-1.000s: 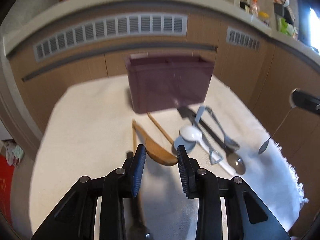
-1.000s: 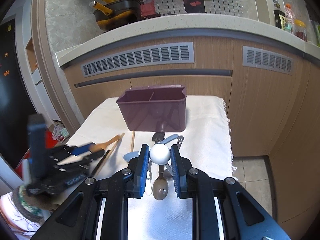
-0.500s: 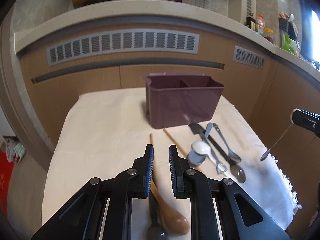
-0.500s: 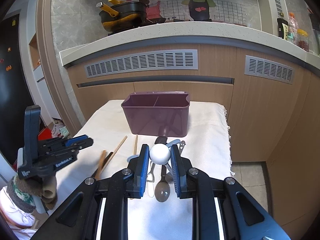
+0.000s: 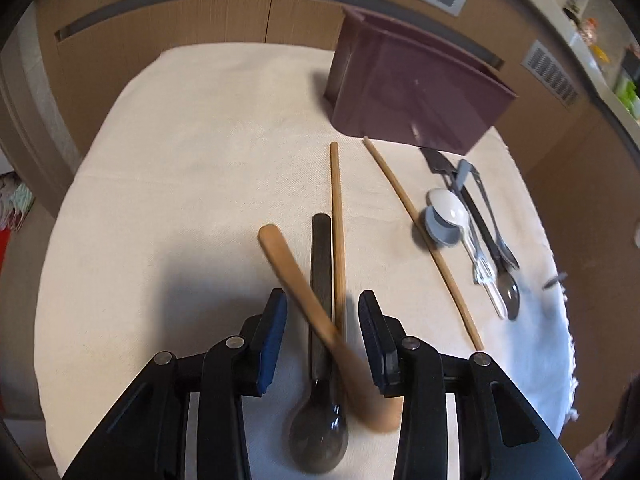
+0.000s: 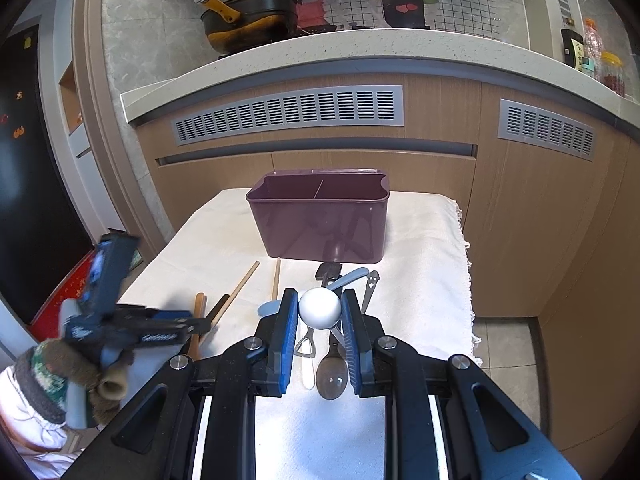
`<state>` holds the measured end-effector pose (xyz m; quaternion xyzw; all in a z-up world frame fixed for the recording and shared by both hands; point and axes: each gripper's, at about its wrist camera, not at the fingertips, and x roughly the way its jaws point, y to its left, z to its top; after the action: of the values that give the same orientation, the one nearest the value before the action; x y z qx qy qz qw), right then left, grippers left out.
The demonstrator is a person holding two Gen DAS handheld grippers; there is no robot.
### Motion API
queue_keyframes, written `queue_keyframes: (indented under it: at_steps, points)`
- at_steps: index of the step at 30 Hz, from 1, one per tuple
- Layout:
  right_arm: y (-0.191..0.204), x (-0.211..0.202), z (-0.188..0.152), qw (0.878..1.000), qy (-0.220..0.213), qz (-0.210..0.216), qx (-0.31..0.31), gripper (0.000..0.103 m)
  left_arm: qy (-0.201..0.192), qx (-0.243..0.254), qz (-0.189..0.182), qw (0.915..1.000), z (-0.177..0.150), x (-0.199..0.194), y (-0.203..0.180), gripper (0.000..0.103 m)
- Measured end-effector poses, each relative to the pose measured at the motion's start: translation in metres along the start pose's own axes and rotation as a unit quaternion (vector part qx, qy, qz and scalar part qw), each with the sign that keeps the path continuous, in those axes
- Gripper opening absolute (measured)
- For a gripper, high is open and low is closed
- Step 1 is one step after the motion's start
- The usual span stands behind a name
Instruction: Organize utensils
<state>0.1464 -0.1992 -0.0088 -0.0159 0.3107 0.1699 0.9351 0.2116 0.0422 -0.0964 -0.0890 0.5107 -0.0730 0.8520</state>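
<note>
A purple two-compartment utensil holder [image 5: 416, 92] [image 6: 320, 220] stands at the far side of the cloth-covered table [image 5: 180, 168]. My left gripper [image 5: 322, 320] is open, low over a wooden spoon [image 5: 320, 312], a black spoon [image 5: 320, 400] and a wooden chopstick [image 5: 338, 216] that lie between its fingers. A second chopstick [image 5: 420, 236] lies to the right. My right gripper [image 6: 319, 314] is shut on a white ball-shaped utensil end [image 6: 320, 307], above the table. The left gripper also shows in the right wrist view [image 6: 192, 322].
White, grey and metal spoons and a black spatula [image 5: 472, 224] lie in a cluster at the table's right [image 6: 344, 320]. Wooden cabinets with vents [image 6: 288, 116] stand behind. The cloth's fringed right edge [image 6: 466, 280] drops to a tiled floor.
My left gripper has opened, dropped lower and tilted down over the wooden and black spoons. My right gripper has kept its grip and barely moved.
</note>
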Motion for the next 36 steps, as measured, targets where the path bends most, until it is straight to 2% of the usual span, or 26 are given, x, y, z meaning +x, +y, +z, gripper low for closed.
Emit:
queue_keyframes:
  at_steps: [2,3,5,7,11,17,22,26,30,32,36]
  points:
    - [0.000,-0.001,-0.002,1.000,0.001,-0.001,-0.001,0.020,0.001,-0.001,0.015,0.9999,0.006,0.011,-0.004,0.038]
    - [-0.001,-0.001,-0.003,1.000,0.001,-0.002,-0.001,0.020,-0.014,0.009,0.024,0.9996,0.007,0.013,-0.008,0.037]
    - [-0.002,-0.001,-0.004,1.000,0.002,-0.004,-0.001,0.020,-0.032,0.025,0.034,0.9986,0.006,0.015,-0.012,0.017]
    - [-0.003,-0.002,-0.005,1.000,0.000,-0.010,-0.001,0.020,-0.051,0.039,0.038,0.9972,0.002,0.011,-0.016,0.015]
    - [-0.003,-0.006,-0.004,1.000,-0.005,-0.012,-0.003,0.020,-0.101,0.061,0.017,0.9929,-0.008,-0.018,-0.024,0.013]
    - [-0.001,-0.011,0.001,1.000,-0.014,-0.010,-0.004,0.020,-0.179,0.075,0.006,0.9811,-0.012,-0.073,-0.031,0.012]
    - [0.001,-0.021,0.015,0.999,-0.036,0.002,-0.002,0.020,-0.228,0.085,0.000,0.9699,0.002,-0.104,-0.041,0.012]
    - [-0.002,-0.036,0.046,0.997,-0.069,0.002,-0.013,0.020,-0.271,0.100,-0.016,0.9573,0.029,-0.135,-0.053,0.012]
    - [-0.005,-0.050,0.103,0.993,-0.112,0.003,-0.032,0.020,-0.324,0.130,-0.020,0.9369,0.076,-0.173,-0.075,0.012]
    - [-0.008,-0.051,0.129,0.992,-0.124,0.007,-0.035,0.020,-0.344,0.141,-0.022,0.9280,0.104,-0.186,-0.085,0.012]
    - [-0.013,-0.038,0.166,0.991,-0.129,0.026,-0.035,0.020,-0.372,0.149,-0.025,0.9159,0.144,-0.197,-0.096,0.012]
